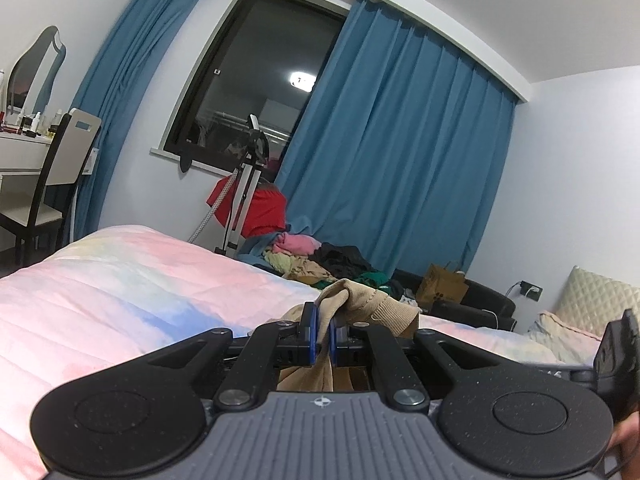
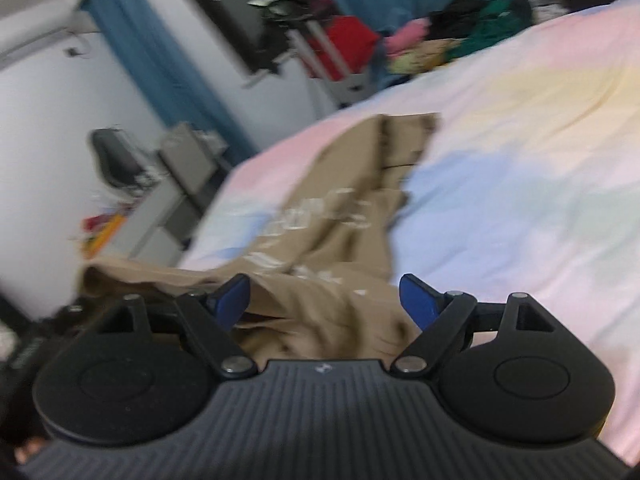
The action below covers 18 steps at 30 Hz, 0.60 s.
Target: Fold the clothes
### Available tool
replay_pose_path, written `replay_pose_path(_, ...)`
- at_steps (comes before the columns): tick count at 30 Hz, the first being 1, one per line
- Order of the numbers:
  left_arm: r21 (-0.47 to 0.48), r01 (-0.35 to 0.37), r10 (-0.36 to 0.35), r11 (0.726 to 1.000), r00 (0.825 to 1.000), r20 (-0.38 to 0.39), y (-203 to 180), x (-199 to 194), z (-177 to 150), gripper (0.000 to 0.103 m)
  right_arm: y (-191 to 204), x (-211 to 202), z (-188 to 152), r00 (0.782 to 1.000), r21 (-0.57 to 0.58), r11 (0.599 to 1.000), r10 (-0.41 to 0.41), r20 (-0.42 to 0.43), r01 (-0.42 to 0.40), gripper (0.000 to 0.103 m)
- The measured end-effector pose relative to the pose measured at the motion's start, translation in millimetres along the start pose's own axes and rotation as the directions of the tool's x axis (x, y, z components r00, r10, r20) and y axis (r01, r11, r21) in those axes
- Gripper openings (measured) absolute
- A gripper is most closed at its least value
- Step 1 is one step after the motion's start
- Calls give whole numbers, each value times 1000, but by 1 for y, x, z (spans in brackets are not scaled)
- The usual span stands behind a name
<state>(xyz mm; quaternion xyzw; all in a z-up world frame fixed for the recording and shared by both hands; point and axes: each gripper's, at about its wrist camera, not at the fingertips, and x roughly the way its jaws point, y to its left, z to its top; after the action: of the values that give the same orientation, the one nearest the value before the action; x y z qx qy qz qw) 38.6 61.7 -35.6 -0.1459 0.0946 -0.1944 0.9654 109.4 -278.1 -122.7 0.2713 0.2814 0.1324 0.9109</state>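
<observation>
The tan knit garment with pale printed lettering (image 2: 332, 216) lay stretched across the bed's pastel pink, blue and yellow quilted cover (image 2: 520, 168), one end bunched up and pinched in the left claw (image 1: 323, 334), whose blue pads were closed tight on a fold of its ribbed edge (image 1: 360, 300). The right claw (image 2: 328, 300) stood with its blue pads spread wide; the near part of the garment lay between them, but neither pad pressed on it. The right wrist view was blurred, so finer detail of the cloth could not be made out.

Beyond the far edge of the bed, a heap of mixed clothes in pink, yellow, black and green (image 1: 320, 258) lay at the foot of long blue curtains (image 1: 400, 140). Behind the bed and left of that heap stood a silver tripod with a device on top (image 1: 246, 184), with a red cloth (image 1: 264, 210) hanging behind it. A dark window in a white frame (image 1: 256, 76) was set in the wall above the bed's far side. Off the bed's left corner stood a dark-framed chair with a pale seat (image 1: 52, 184) at a white dressing desk with bottles and a mirror (image 1: 24, 140). To the right of the bed lay a brown paper bag (image 1: 442, 282) and a cream quilted headboard (image 1: 600, 300).
</observation>
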Motion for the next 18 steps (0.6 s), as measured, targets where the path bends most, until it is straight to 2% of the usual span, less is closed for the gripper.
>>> replay_pose_path(2,2,6,-6,1000,1000,-4,0,1,-1,6,5,4,0,999,-10,999,33,-19,-33,84)
replay_pose_path(8,35,72,-72,997,997,0,-11,-1,-6,6,10,23,-1,996,-50,996,-80,-40,78,83)
replay_pose_path(12,51,113,-113,992,994,4,-21,-2,-11,6,-2,26,-6,973,-48,976,-217,-75,214,83)
replay_pose_path(15,45,127,-127,991,992,13,-25,-1,-12,6,-11,23,-11,944,-67,950,-310,-115,304,83)
replay_pose_path(18,34,129,-130,991,991,25,-26,0,-10,6,-13,13,-10,932,-77,946,-324,-160,316,83)
